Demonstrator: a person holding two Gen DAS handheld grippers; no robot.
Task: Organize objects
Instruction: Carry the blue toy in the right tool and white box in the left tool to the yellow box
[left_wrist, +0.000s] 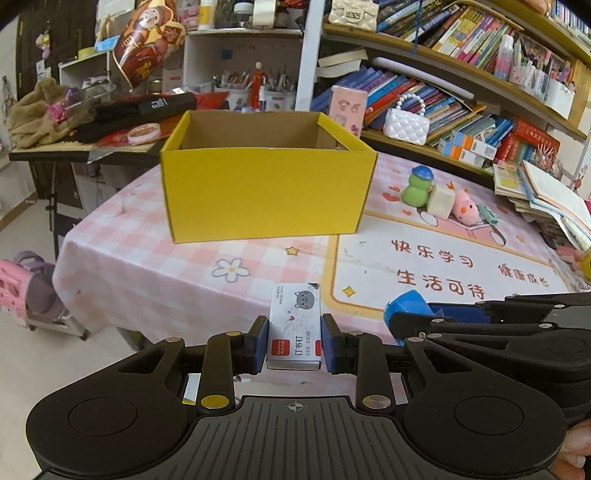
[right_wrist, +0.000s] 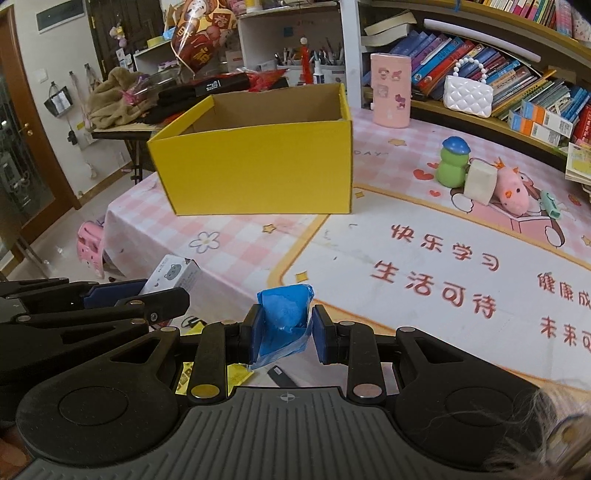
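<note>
The left gripper (left_wrist: 294, 334) clamps a staple box (left_wrist: 294, 325); the right gripper (right_wrist: 283, 330) pinches a blue wrapped packet (right_wrist: 284, 317), both low in frame. Carry each above the yellow box (left_wrist: 266, 192) at centre, clear its near wall, then release inside.

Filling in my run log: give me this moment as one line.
left claw: shut on staple box | right claw: shut on blue packet | yellow box: open, ahead on table

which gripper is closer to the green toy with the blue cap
Right. The right gripper, shut on a blue packet, is on the same side as the green toy; the left gripper, holding a staples box, is further off beside it.
</note>
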